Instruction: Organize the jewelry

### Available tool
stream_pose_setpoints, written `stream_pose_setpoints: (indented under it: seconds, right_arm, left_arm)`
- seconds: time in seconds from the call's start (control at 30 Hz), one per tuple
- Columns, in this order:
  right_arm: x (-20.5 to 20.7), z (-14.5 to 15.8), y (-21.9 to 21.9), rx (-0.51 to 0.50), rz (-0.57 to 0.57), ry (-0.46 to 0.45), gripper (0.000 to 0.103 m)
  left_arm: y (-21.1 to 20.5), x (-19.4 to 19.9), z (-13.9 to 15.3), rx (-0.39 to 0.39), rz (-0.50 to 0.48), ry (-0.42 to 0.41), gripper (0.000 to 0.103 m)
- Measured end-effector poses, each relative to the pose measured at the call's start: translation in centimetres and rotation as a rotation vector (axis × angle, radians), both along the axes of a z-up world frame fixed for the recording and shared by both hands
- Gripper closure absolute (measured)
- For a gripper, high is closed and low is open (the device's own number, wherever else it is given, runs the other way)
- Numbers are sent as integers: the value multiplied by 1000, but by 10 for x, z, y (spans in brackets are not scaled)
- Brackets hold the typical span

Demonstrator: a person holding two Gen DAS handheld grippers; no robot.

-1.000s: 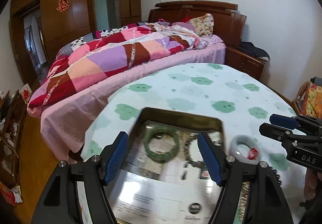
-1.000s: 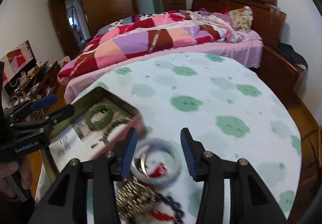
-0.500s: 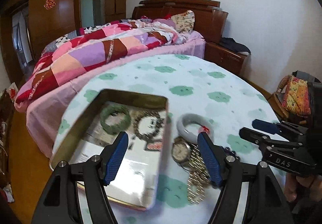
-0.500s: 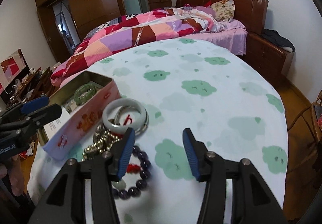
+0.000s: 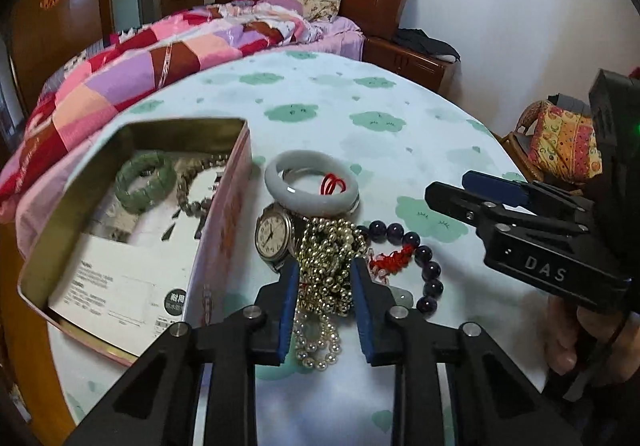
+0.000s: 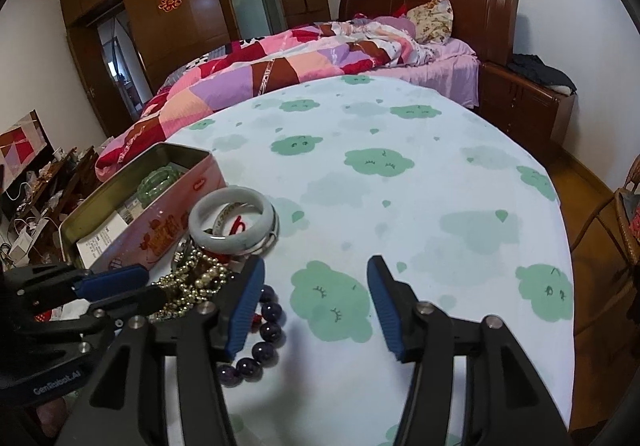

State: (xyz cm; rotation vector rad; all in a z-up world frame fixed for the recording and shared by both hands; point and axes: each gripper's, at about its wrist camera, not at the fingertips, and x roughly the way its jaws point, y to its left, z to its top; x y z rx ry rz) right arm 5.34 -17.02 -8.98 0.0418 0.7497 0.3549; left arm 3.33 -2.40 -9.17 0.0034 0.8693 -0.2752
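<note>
Left gripper (image 5: pixel 325 288) closing on the gold bead chain (image 5: pixel 328 258)

Your blue pads flanked the heap beside the tin (image 5: pixel 216 205), grip unconfirmed; you needed a low pinch clear of the watch (image 5: pixel 274 234). Right gripper (image 6: pixel 316 304) hung apart, empty.

tin (image 5: pixel 224 205) left of bangle (image 5: pixel 312 185) | watch (image 5: pixel 274 232), beads (image 5: pixel 328 258) before bangle

Black tongs (image 5: pixel 325 282), blue pads (image 5: pixel 289 298)
</note>
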Motion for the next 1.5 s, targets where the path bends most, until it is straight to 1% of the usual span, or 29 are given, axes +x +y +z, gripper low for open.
stream_pose_setpoints:
  seconds: [0.07, 0.1, 0.13, 0.17, 0.27, 0.63, 0.8, 0.97, 1.13, 1.27, 1.33, 1.43, 1.5]
  right_arm:
    - [0, 0, -1, 0, 1, 3, 46]
    - [-1, -1, -1, -1, 1, 3, 46]
    - [-1, -1, -1, -1, 1, 3, 46]
    - [-1, -1, -1, -1, 1, 4, 46]
    - [-1, -1, -1, -1, -1, 4, 46]
    - [1, -5, -5, 5, -12, 5, 46]
    - [1, -5, -5, 1, -7, 11, 46]
    - [1, -4, -2, -4, 7, 11, 46]
    - [0, -6, 0, -11, 15, 14, 46]
    - [0, -7, -2, -6, 10, 15, 46]
    - [1, -7, -4, -2, -1, 14, 46]
    - [3, -6, -6, 4, -9, 16, 46]
    - [2, -5, -7, 4, -14, 14, 46]
  left_arm:
    - [1, 1, -3, -17, -8, 15, 78]
    - [1, 2, -4, -21, -11, 21, 81]
    - [0, 2, -5, -20, -15, 24, 89]
    - [-1, 2, -6, -19, -21, 29, 92]
    - [-1, -1, -2, -19, -28, 11, 95]
    - [20, -14, 48, -75, -17, -119, 95]
    - [25, -16, 60, -88, -7, -148, 95]
    - [31, -17, 64, -100, 7, -158, 95]
    - [33, -21, 72, -121, -4, -179, 95]
    - [33, -22, 74, -136, -19, -190, 95]
    - [27, -20, 68, -136, -40, -182, 95]
    - [18, -13, 50, -152, -81, -128, 94]
    - [10, -11, 39, -149, -100, -103, 94]
